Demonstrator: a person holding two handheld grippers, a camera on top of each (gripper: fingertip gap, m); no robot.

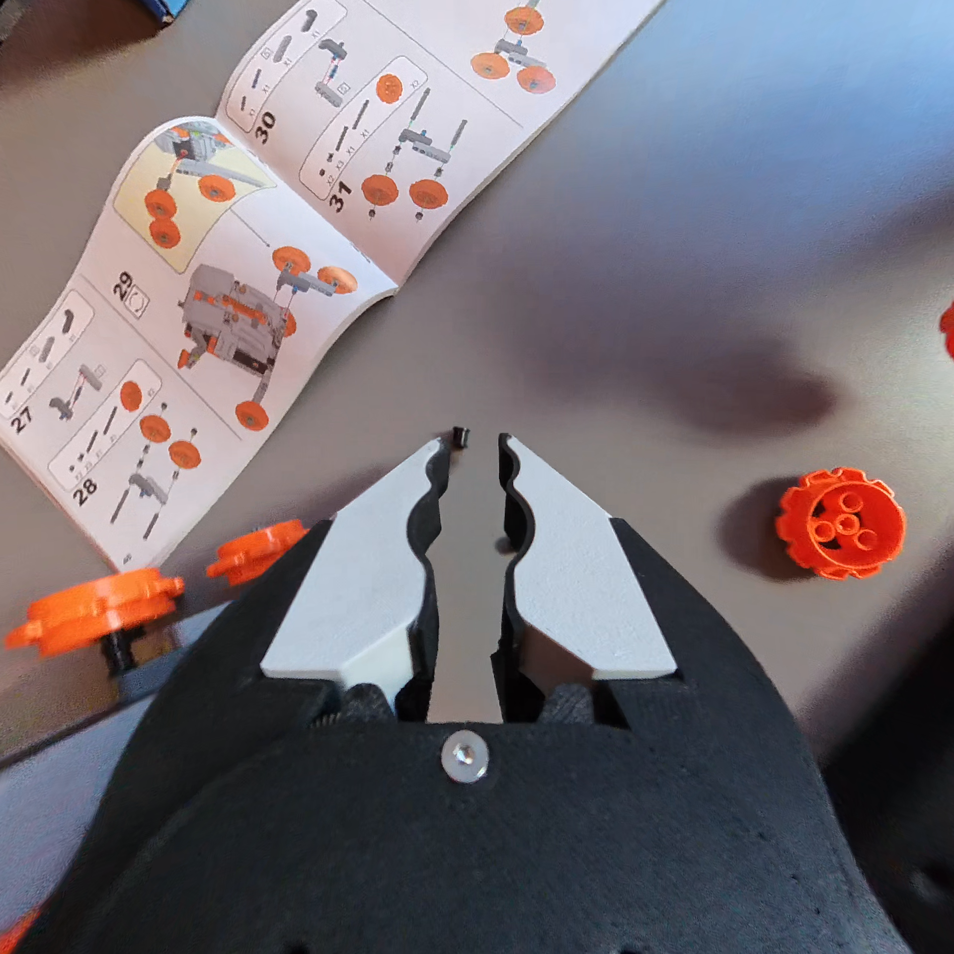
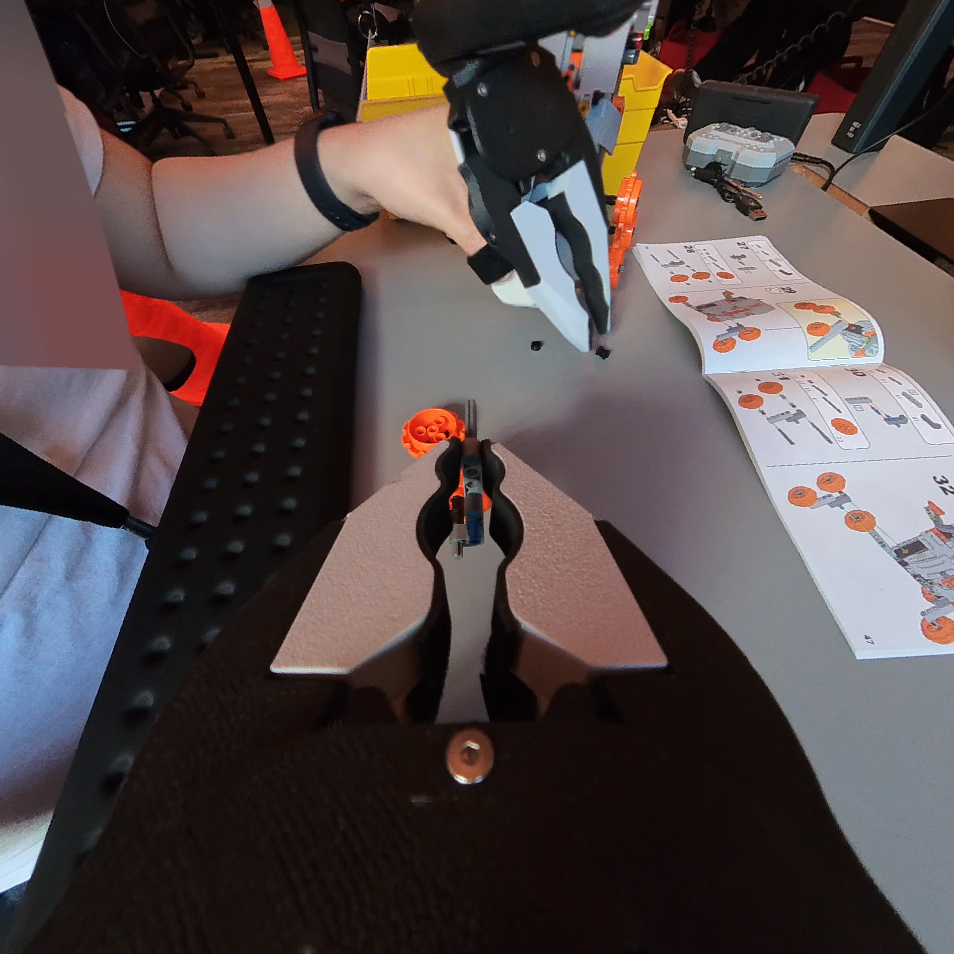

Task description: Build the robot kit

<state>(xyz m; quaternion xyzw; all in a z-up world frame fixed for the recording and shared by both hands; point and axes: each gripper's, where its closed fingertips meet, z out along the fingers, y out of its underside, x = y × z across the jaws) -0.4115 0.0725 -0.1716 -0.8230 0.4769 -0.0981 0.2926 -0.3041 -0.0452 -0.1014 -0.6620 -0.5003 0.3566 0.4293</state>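
My left gripper (image 1: 471, 444) is open with a narrow gap, tips close to the grey table (image 1: 619, 258). A tiny black piece (image 1: 461, 438) lies just ahead of the tips, not gripped. In the right wrist view the left gripper (image 2: 593, 338) points down at that same black piece (image 2: 601, 352); a second black piece (image 2: 537, 345) lies to its left. My right gripper (image 2: 471, 446) is shut on a small grey beam assembly (image 2: 472, 480) with an axle sticking out forward. A loose orange wheel (image 2: 431, 426) lies just left of the right gripper's tips; it also shows in the left wrist view (image 1: 841, 524).
An open instruction booklet (image 1: 232, 232) (image 2: 826, 413) lies on the table. A model with orange wheels (image 1: 98, 604) (image 2: 624, 222) stands beside the left gripper. A black studded panel (image 2: 268, 413) lies along the near edge. A yellow bin (image 2: 632, 103) and a grey box (image 2: 738, 149) stand at the back. About 20 centimeters separates my left fingertips from my right. About 10 centimeters separates my right fingertips from the loose orange wheel (image 2: 431, 426). The left camera catches it too, in the left wrist view (image 1: 875, 522).
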